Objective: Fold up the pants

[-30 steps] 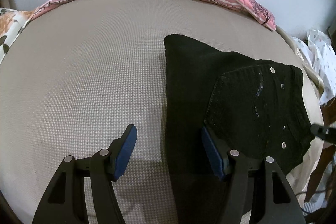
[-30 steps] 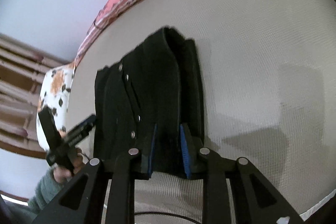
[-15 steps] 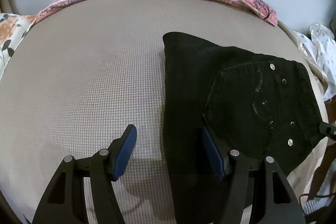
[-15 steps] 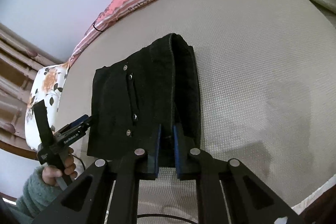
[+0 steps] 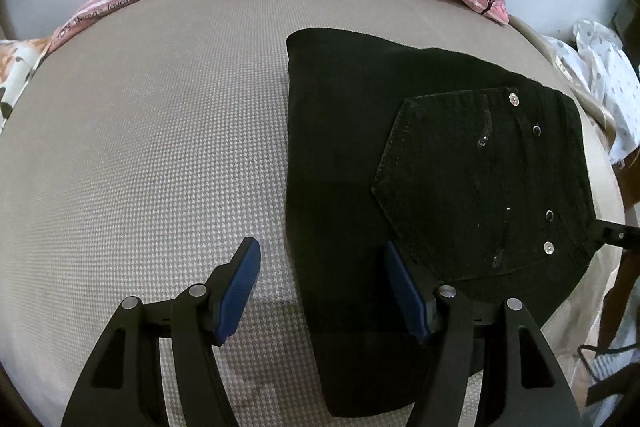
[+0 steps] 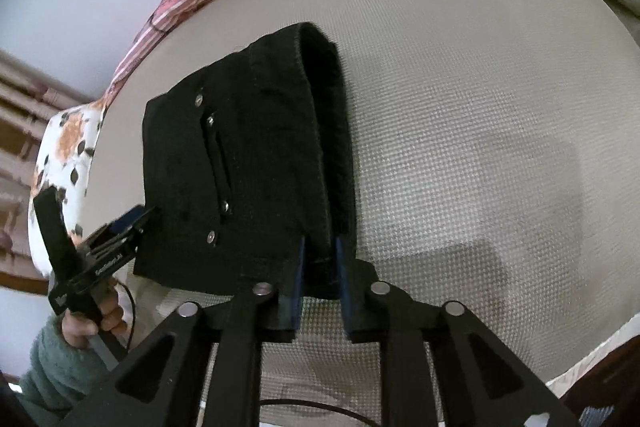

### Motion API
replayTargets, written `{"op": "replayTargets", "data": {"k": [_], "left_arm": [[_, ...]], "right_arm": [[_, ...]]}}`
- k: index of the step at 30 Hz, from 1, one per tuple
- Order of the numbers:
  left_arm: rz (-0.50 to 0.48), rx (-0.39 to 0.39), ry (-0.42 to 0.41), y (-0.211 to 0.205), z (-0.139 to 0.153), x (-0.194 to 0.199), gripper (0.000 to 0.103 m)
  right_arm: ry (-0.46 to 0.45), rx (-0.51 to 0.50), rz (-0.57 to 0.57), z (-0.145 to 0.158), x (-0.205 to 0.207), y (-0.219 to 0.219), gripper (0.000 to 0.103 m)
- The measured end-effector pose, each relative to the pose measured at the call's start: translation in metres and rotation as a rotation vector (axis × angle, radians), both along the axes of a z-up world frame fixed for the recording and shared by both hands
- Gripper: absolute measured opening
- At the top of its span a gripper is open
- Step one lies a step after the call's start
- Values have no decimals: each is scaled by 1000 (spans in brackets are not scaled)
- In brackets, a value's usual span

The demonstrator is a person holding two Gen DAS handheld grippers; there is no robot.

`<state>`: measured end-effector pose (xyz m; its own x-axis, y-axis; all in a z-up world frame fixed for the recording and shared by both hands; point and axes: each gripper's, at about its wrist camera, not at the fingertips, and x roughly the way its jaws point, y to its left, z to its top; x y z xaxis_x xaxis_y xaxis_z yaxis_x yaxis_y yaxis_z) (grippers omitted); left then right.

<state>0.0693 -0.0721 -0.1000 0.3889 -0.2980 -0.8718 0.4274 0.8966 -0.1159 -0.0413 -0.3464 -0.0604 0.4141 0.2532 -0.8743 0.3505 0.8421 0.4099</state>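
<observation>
We find the pants folded into a compact stack on the bed, near its edge, so both hands reach them; our right hand-held gripper straddles the thick folded edge, its jaws opening, probably to let go; our left hand-held gripper stands wide, holding nothing, one finger over the cloth, likely ready to steady the stack.

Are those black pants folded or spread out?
Folded: the black pants lie as a compact stack on the bed, rounded fold edge and doubled layers showing.
</observation>
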Motion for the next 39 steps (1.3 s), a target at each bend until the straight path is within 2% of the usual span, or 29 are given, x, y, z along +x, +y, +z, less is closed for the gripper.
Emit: {"op": "replayTargets", "data": {"k": [3, 6, 8, 9, 12, 15, 19, 22, 25, 34, 39], "left_arm": [[4, -17, 6, 3, 4, 2, 65], [21, -31, -21, 7, 13, 4, 65], [43, -52, -46, 11, 19, 7, 65], [53, -65, -57, 13, 23, 9, 65], [82, -72, -61, 14, 26, 19, 65], [91, -73, -59, 13, 25, 23, 65], [91, -36, -74, 7, 21, 25, 65], [89, -21, -65, 0, 15, 28, 65], [87, -1, -50, -4, 6, 32, 65], [71, -59, 19, 6, 2, 36, 65], [74, -54, 15, 7, -3, 36, 68]], "right_arm": [[-24, 4, -18, 9, -2, -5, 25], [-68, -42, -22, 26, 1, -9, 25], [-110, -84, -25, 39, 10, -13, 27], [-121, -88, -27, 42, 16, -15, 34], [-159, -110, -27, 49, 39, -18, 36], [-157, -119, -23, 44, 61, -20, 36], [-171, -137, -36, 32, 78, -24, 36], [-134, -162, -35, 13, 88, -27, 36], [-119, -98, -53, 0, 90, -34, 36], [-106, 3, -1, -7, 67, -32, 38], [-132, 68, -11, -19, 55, -34, 38]]}}
